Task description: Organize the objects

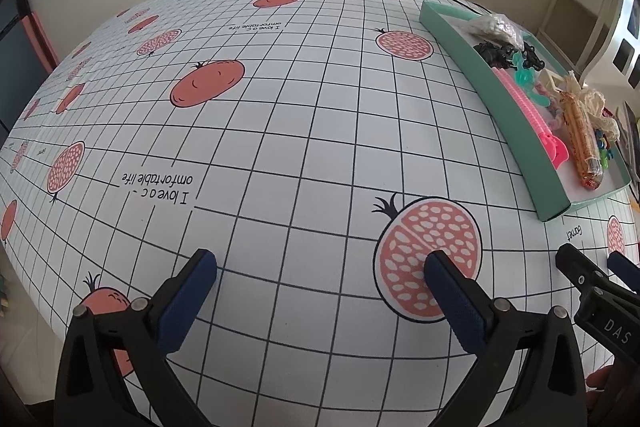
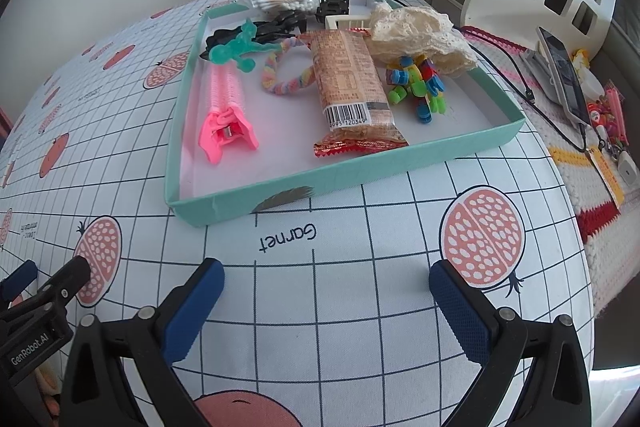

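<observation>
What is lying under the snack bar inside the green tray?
The snack bar overlaps one side of the pastel hair tie, and its far end tucks under the lace cloth. Otherwise the white floor of the tray shows around it. Anything directly beneath stays hidden.

Tablecloth ahead of left gripper lay bare to far edge. Right gripper, jaws wide, faced short open strip, then teal tray wall. Tray floor free near front-left corner; pink clip, snack bar, bead toy crowded rest.
</observation>
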Motion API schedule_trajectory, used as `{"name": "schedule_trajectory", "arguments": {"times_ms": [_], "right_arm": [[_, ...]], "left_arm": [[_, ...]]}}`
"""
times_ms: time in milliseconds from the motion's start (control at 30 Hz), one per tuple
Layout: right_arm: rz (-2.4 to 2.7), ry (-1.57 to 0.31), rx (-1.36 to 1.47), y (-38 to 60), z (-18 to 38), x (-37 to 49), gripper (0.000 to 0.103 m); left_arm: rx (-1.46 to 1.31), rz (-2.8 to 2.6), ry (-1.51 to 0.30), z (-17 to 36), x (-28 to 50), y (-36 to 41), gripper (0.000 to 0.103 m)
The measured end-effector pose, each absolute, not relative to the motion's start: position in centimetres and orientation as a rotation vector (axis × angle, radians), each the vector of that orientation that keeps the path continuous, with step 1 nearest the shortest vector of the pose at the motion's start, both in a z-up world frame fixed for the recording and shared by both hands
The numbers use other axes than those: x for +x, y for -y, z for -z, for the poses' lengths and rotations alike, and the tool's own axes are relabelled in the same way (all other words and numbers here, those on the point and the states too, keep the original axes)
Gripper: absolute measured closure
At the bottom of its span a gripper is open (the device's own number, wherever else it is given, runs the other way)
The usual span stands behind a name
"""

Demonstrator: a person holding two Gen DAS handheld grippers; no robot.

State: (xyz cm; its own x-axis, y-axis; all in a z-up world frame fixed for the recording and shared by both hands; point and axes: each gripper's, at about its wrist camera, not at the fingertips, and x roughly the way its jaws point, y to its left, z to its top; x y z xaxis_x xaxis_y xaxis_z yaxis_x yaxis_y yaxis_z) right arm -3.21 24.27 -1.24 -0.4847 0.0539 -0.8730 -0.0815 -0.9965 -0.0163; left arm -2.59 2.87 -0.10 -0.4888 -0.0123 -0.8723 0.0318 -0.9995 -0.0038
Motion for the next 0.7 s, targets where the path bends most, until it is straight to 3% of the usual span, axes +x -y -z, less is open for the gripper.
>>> {"name": "schedule_trajectory", "arguments": {"times_ms": [700], "right_arm": [[-2.649, -0.045, -1.523, -24.33, 1.29, -3.01, 0.0]], "left_arm": [[1.564, 2.685, -0.037, 0.03, -2.35, -3.01, 0.0]]}}
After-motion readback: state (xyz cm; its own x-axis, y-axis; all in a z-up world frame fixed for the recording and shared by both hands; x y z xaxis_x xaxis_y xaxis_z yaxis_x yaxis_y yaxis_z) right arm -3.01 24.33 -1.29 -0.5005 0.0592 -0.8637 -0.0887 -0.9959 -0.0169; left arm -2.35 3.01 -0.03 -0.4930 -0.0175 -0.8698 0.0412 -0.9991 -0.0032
